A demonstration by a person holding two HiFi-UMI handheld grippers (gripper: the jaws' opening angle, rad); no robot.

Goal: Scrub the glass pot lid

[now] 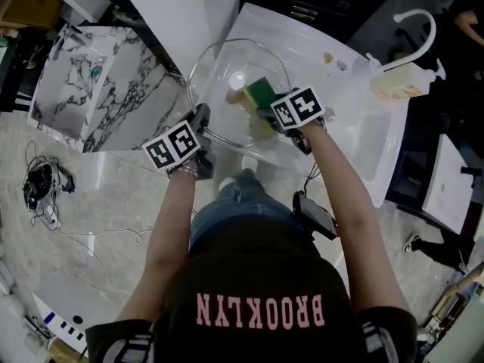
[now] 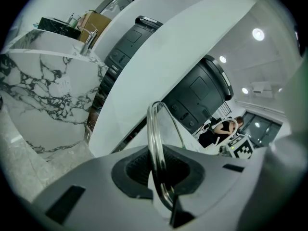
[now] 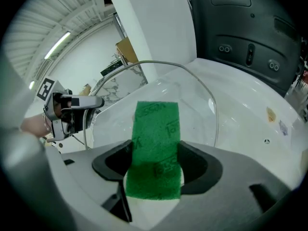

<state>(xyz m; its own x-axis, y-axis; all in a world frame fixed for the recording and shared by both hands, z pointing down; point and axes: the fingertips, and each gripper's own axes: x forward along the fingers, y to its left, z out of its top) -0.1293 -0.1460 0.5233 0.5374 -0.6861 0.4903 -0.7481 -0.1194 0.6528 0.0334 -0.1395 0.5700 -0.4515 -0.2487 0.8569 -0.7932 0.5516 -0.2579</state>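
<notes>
The glass pot lid (image 1: 227, 74) with a metal rim is held tilted over the white sink (image 1: 363, 138). My left gripper (image 1: 198, 119) is shut on the lid's rim (image 2: 156, 148) at its near left edge. My right gripper (image 1: 266, 110) is shut on a green and yellow scrub sponge (image 1: 261, 93), whose green side (image 3: 155, 143) lies against the glass lid (image 3: 192, 95). In the right gripper view the left gripper (image 3: 72, 107) shows at the left, holding the rim.
A soap dispenser bottle (image 1: 401, 82) and a white faucet (image 1: 420, 21) stand at the sink's far right. A marble-patterned counter block (image 1: 91, 89) stands to the left. Cables (image 1: 45, 187) lie on the floor. A large dark machine (image 2: 192, 90) stands behind the sink.
</notes>
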